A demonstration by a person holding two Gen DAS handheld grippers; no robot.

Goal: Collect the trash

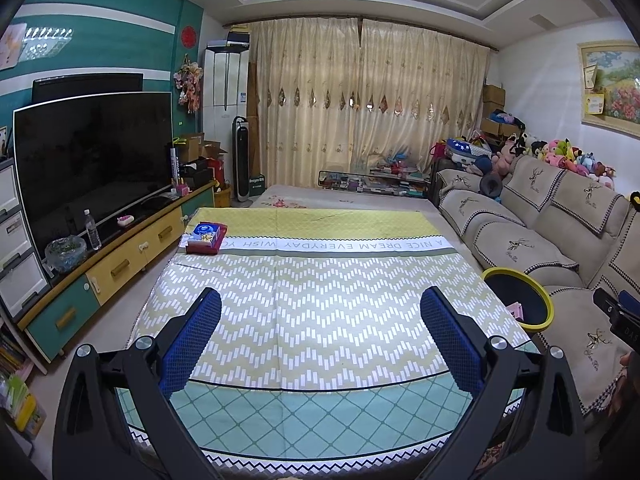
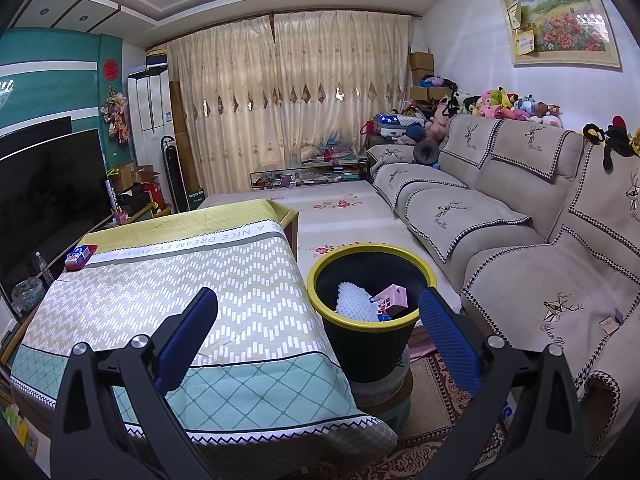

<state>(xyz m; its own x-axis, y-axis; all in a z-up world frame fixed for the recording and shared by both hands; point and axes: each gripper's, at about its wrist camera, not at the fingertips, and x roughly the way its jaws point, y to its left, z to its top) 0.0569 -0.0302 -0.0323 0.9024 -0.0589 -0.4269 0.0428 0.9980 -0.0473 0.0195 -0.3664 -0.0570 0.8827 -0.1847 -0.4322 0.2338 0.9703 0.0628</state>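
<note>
A black bin with a yellow rim stands on a low round stool between the table and the sofa; the same bin shows at the table's right edge in the left wrist view. Inside lie a white bumpy wrapper, a pink carton and a bit of blue. My right gripper hangs open just in front of the bin, nothing between its blue pads. My left gripper is open over the patterned tablecloth, empty. A blue tissue pack on a red tray rests at the table's far left corner.
A beige sofa with plush toys runs along the right. The TV on a long cabinet stands left, with a water bottle and glass bowl. Curtains, a tower fan and boxes fill the far end. A patterned rug lies under the stool.
</note>
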